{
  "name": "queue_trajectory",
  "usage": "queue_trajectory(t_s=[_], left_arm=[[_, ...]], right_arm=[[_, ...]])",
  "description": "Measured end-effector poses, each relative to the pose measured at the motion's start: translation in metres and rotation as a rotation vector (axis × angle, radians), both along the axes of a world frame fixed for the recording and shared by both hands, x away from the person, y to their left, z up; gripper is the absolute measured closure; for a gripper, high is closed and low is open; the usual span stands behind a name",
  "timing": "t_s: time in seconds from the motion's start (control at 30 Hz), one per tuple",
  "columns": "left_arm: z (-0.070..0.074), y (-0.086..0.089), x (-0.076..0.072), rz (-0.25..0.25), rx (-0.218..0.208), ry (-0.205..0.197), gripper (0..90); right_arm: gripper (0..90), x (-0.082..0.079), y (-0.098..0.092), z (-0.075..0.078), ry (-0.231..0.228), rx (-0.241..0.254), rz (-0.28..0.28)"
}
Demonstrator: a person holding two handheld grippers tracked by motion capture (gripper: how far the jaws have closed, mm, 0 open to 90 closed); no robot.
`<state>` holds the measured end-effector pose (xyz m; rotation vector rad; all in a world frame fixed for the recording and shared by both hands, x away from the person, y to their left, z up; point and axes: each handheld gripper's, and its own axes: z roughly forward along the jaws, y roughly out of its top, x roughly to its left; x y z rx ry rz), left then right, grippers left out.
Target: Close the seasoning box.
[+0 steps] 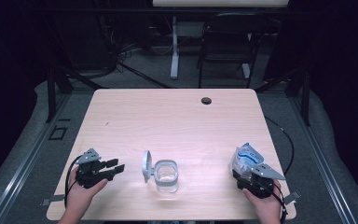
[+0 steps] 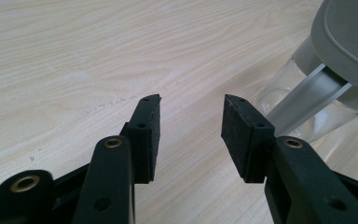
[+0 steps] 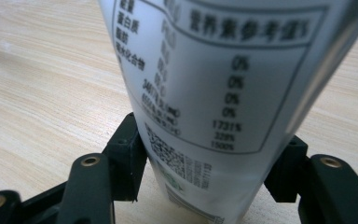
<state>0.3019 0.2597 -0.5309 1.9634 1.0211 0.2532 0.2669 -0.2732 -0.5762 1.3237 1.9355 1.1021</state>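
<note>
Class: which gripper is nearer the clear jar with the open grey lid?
Left. The left gripper sits open just beside the jar, on its lid side; the right gripper is farther off across the table, shut on a pouch.

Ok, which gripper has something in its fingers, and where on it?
The right gripper clamps the white pouch across its lower body. The left gripper is open, holding nothing.

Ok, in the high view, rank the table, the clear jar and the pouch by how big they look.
1. Table, by far the largest.
2. Clear jar with its open lid.
3. Pouch, partly hidden by the right tool; it looks close to the jar, so that order is unsure.
</note>
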Motion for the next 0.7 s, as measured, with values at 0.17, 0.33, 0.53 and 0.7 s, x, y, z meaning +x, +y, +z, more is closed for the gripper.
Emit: queue_trajectory(t_s=[0.17, 0.33, 0.53, 0.7], left_arm=[[0.0000, 0.0003, 0.0001, 0.001, -0.001, 0.003, 57.7], [0.0000, 0.0005, 0.0002, 0.002, -0.001, 0.002, 57.7], [-0.0008, 0.0008, 0.0006, 0.000, 0.002, 0.002, 57.6], [-0.0021, 0.0012, 0.0005, 0.007, -0.001, 0.005, 57.6]], right_arm=[[41.6, 0.0000, 0.0006, -0.0001, -0.004, 0.000, 0.000], [41.8, 0.0005, -0.0007, -0.0012, -0.006, 0.021, -0.004], [41.8, 0.0003, -0.0007, 0.0012, -0.024, 0.044, -0.001], [41.8, -0.0005, 0.0022, 0.0068, -0.038, 0.035, 0.001]])
